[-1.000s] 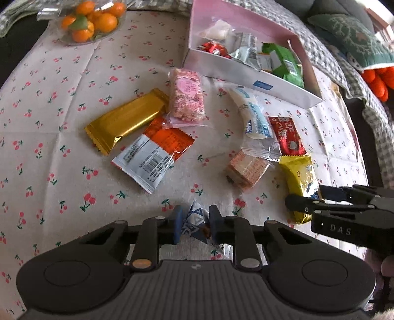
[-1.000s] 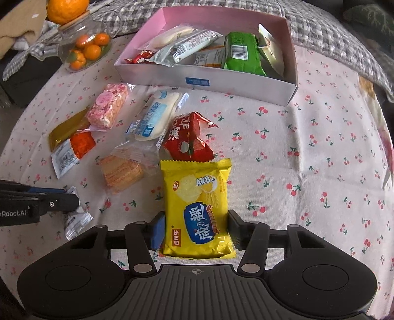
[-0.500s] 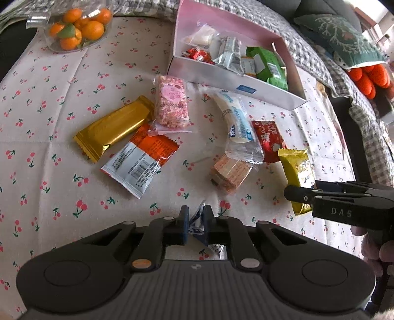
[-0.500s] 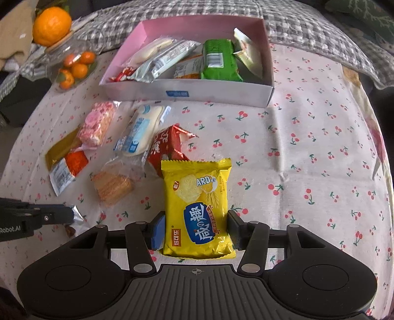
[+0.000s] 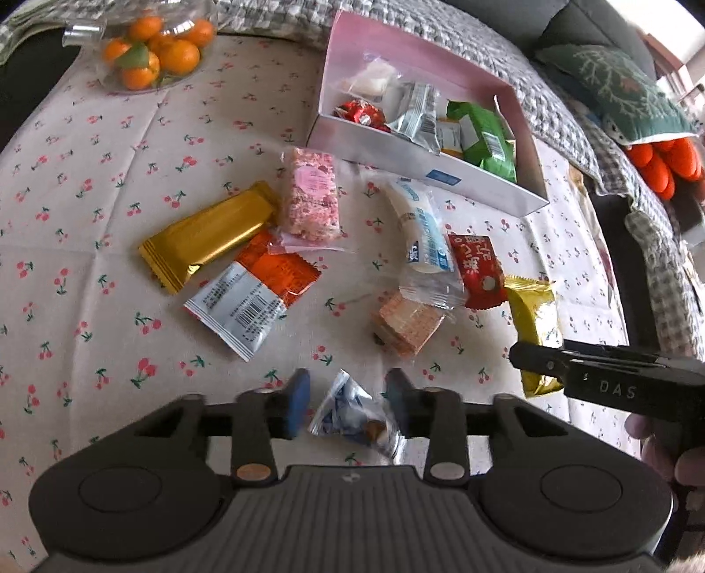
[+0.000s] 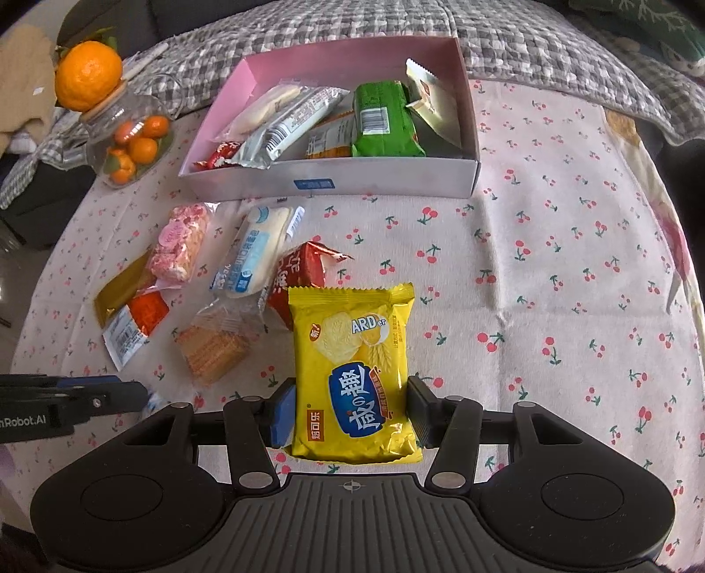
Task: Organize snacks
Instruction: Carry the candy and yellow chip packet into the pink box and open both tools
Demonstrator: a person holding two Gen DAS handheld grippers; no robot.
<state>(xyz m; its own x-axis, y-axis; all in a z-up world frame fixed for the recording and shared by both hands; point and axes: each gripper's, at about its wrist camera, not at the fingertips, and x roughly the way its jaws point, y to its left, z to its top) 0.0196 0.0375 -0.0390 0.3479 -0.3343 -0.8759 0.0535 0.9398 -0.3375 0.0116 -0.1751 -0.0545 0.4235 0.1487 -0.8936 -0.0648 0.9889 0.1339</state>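
My left gripper [image 5: 348,388] hangs low over the cherry-print cloth, its jaws opening. A small blue-and-white candy wrapper [image 5: 352,418] lies between them, and neither pad presses on it. My right gripper [image 6: 350,396] is shut on a yellow cracker packet [image 6: 352,352], which also shows in the left wrist view [image 5: 531,317]. A pink box [image 6: 352,176] at the far side holds several snacks. Loose on the cloth lie a gold bar [image 5: 207,233], an orange-and-white packet [image 5: 260,295], a pink puffed bar [image 5: 313,198], a white-and-blue bun [image 5: 425,233], a red packet [image 5: 478,273] and a wafer pack [image 5: 410,324].
A glass jar of small oranges [image 5: 154,53] stands at the far left with a large orange [image 6: 88,81] on its lid. A checked blanket [image 6: 352,26] lies behind the box. A green cushion [image 5: 617,92] sits beyond the table's right edge.
The left jaws pinched shut on the candy wrapper, then parted, so it now sits loose between them. The right gripper kept its hold on the yellow packet and barely moved.
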